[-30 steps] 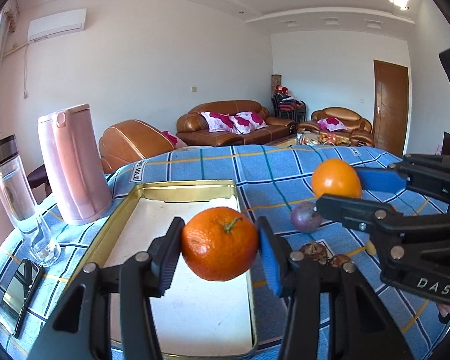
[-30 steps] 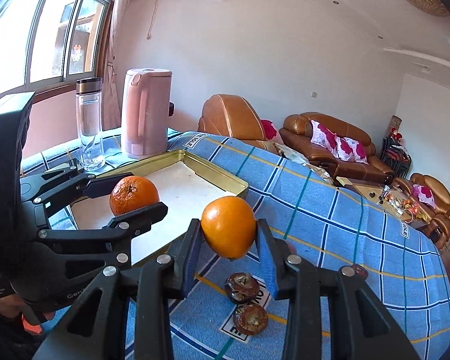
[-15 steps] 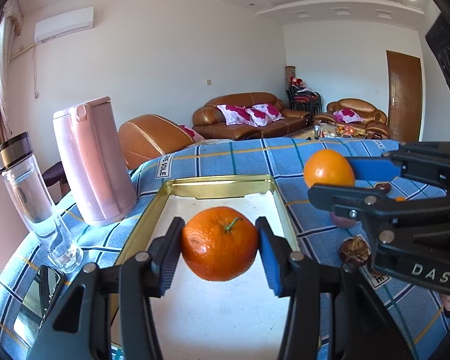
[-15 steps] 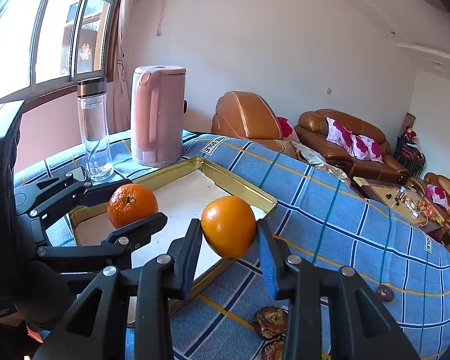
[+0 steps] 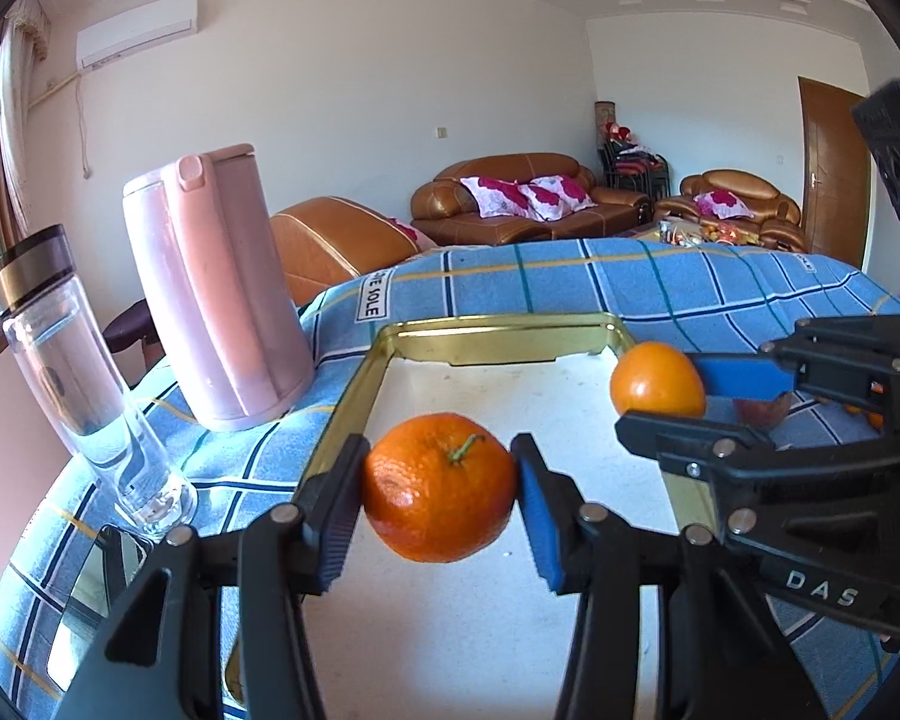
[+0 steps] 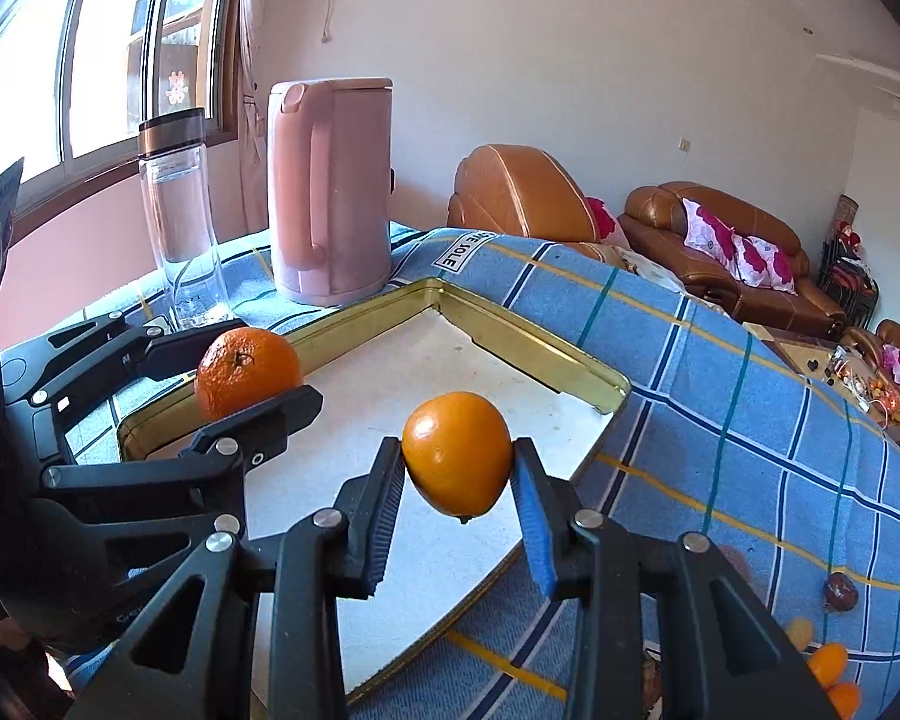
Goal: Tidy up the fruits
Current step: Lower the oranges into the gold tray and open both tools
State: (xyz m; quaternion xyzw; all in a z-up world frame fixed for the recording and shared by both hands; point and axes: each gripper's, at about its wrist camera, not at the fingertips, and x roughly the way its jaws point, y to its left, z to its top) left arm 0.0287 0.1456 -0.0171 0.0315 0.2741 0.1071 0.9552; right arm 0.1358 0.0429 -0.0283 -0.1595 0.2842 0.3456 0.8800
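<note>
- Gold-rimmed metal tray (image 5: 486, 339) is seen lying on the blue checked worktop (image 6: 720, 360), its pale floor bare; both fruits are held in the air above it.
- A rough-skinned mandarin (image 5: 439, 486) is clamped in the left hand-held gripper (image 5: 439, 489), both pads pressed to its sides and its green stalk turned toward 1 o'clock.
- A smooth orange (image 6: 457, 453) is clamped in the right hand-held gripper (image 6: 457, 468), the jaws closed onto its flanks, its stalk end turned downward.
- In the left wrist view the tray floor is found straight ahead and below the mandarin, from 12 o'clock down to 6 o'clock; the orange and the right hand-held gripper are seen at 2 o'clock, by the tray's far right corner.
- In the right wrist view the tray's open floor is spread toward 11 o'clock; the mandarin sits at 10 o'clock, over the tray's left rim.
- The tray's long axis is judged to run along the line the left hand-held gripper points, so a straight lowering would probably be enough for the mandarin.
- The left hand is judged nearer the tray's middle; the right hand is over the edge zone and may need a shift toward 11 o'clock before release.
- A pink kettle (image 5: 216, 294) and a glass bottle (image 5: 84, 384) stand beside the tray at 10 o'clock, apart from it.
- Loose fruit (image 6: 828, 666) is left on the worktop at 4 o'clock in the right wrist view.
</note>
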